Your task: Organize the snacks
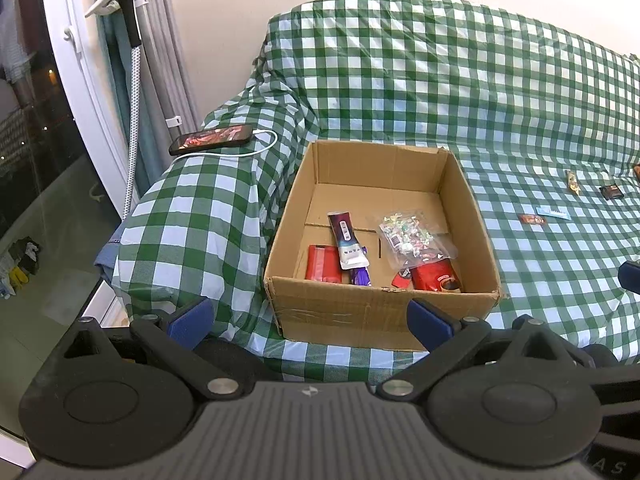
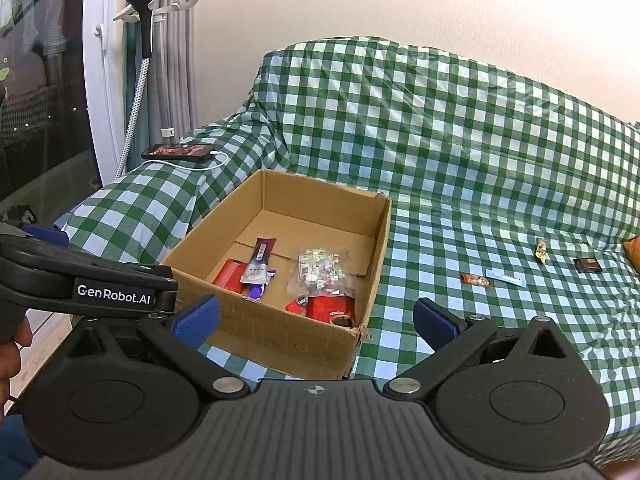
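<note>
An open cardboard box (image 1: 372, 316) (image 2: 288, 340) sits on a sofa under a green checked cover. Inside lie a red packet (image 1: 322, 268) (image 2: 230, 274), a purple-white sachet (image 1: 346, 240) (image 2: 260, 260), a clear bag of candies (image 1: 408, 236) (image 2: 320, 270) and a red pouch (image 1: 436, 276) (image 2: 332, 308). Loose snacks lie on the seat to the right: a red-brown bar (image 1: 532, 219) (image 2: 476, 280), a blue packet (image 1: 554, 212) (image 2: 504, 278), a gold candy (image 1: 573, 182) (image 2: 541, 250) and a dark square (image 1: 612, 192) (image 2: 587, 265). My left gripper (image 1: 310, 316) and right gripper (image 2: 316, 316) are open and empty, in front of the box.
A phone (image 1: 212, 139) (image 2: 178, 151) with a white cable lies on the sofa arm left of the box. A garment steamer (image 1: 124, 4) (image 2: 140, 12), curtains and a glass door stand at the left. An orange cushion edge (image 2: 634, 252) shows at far right.
</note>
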Demonstrator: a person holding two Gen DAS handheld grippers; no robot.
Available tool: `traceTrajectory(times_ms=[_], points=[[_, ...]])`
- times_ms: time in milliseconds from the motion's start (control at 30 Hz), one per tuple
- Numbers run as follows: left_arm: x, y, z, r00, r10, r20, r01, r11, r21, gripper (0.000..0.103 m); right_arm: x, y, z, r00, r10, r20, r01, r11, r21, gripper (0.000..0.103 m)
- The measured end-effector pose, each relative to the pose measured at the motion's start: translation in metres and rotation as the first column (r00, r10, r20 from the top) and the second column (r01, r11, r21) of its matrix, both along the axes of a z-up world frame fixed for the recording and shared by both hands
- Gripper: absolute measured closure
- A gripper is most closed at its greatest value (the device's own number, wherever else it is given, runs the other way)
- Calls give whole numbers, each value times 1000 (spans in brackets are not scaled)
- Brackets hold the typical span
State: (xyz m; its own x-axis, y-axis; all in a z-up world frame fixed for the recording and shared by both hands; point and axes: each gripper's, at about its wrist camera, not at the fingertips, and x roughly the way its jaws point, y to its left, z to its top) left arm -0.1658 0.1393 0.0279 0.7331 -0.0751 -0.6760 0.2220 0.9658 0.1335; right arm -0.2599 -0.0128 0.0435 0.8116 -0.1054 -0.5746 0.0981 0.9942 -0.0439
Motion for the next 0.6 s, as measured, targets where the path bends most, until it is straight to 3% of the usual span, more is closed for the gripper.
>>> traceTrajectory(times_ms=[600], points=[[12, -5, -11, 999, -9, -40, 10, 1000, 23, 0, 2, -8, -17, 999, 2, -33, -1, 1000, 21, 1]])
